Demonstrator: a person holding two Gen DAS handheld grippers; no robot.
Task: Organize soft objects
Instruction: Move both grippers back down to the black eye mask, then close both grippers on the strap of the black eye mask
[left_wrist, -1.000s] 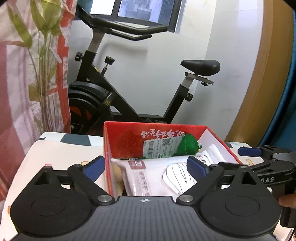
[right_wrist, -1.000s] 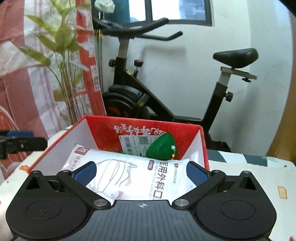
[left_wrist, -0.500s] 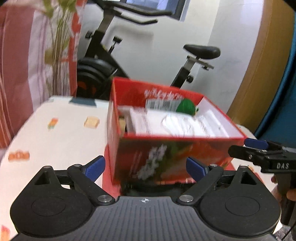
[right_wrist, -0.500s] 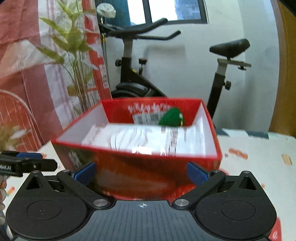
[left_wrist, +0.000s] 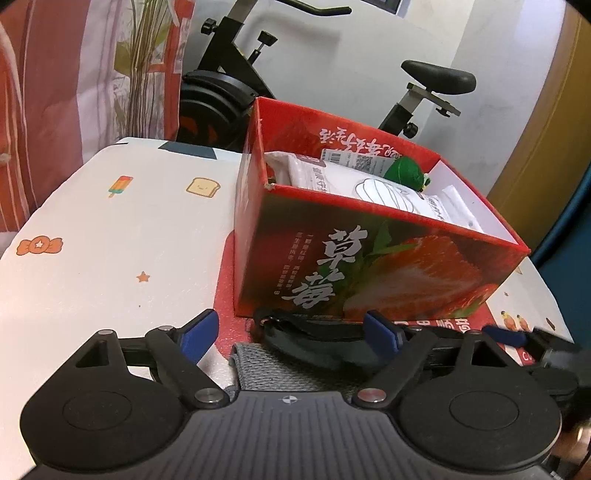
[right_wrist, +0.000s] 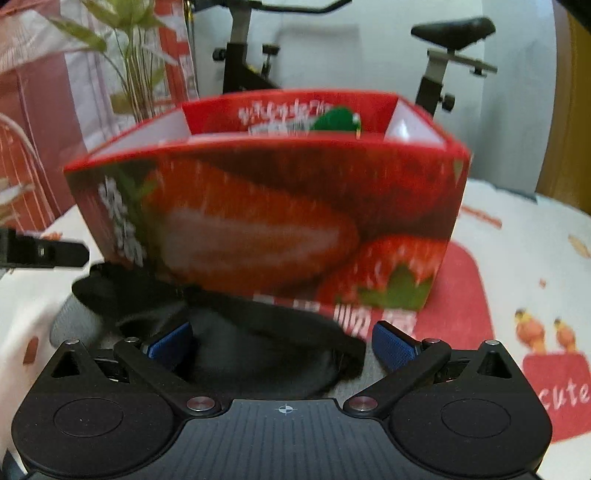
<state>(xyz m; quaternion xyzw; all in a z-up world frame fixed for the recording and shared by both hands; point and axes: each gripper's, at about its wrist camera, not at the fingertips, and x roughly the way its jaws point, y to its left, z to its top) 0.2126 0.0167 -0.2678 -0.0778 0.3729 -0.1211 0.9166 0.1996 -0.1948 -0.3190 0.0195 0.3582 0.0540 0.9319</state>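
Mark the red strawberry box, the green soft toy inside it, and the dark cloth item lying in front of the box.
red strawberry box (left_wrist: 369, 273), left wrist view, printed front wall.
green soft toy (left_wrist: 404, 172), left wrist view, its rounded body.
dark cloth item (right_wrist: 258, 343), right wrist view, its middle, between the tongs.

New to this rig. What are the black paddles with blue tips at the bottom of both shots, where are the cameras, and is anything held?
No robot arm here: a person carries a two-finger gripper in each hand, and a fisheye camera on each looks forward along its fingers. The black paddles are those fingers.

Left wrist view: left gripper, jaws closing, pads touching nothing. Right wrist view: right gripper, jaws wide, also holding nothing.

On the printed tablecloth stands a red strawberry box containing white packets and a green soft toy. In front of the box lies a dark soft item with straps on something grey; I can't tell what it is.
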